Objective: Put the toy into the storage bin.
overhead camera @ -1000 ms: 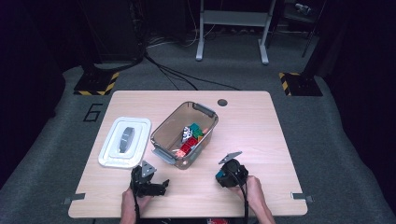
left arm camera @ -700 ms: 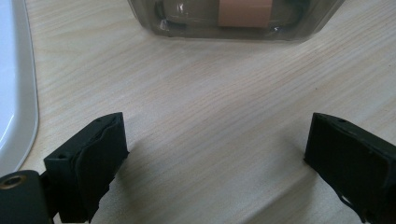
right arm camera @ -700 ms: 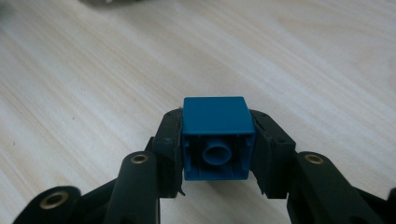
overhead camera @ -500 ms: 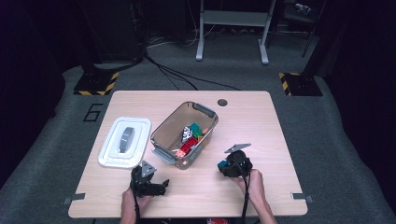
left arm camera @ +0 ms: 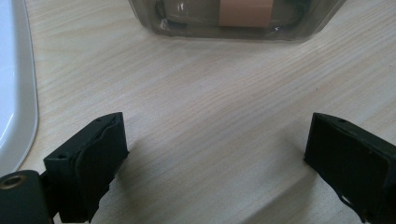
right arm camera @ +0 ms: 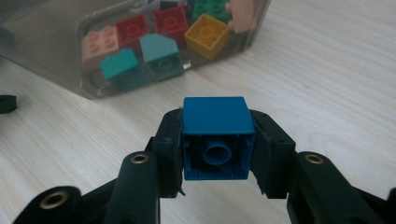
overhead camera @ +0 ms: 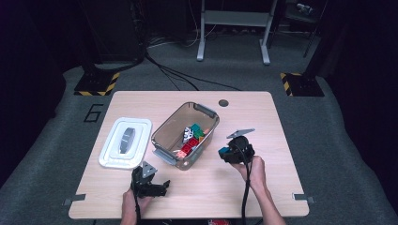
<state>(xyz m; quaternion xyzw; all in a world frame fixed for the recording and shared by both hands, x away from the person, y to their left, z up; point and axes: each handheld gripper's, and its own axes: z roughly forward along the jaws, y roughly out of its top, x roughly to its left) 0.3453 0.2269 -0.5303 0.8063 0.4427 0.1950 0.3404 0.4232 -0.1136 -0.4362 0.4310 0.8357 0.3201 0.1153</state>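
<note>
I am at a pale wooden table with a small round hole near its far edge, set on grey carpet in a dark room. Black cables run over the floor behind it, next to a metal stand and yellow-and-black striped blocks. A "6" is marked on the floor to the left.

In the middle of the table stands a clear plastic bin with red, green, yellow and pink bricks inside. Its white lid lies flat just left of it.

My right gripper sits just to the right of the bin, near it but apart, and its jaws are clamped on a blue brick, hollow underside facing the camera, held above the tabletop. From there the bin's wall and the bricks behind it are close ahead.

My left gripper rests low near the front edge, jaws spread wide with bare wood between them. The bin's near end is ahead of it, the lid's rim at its left.
</note>
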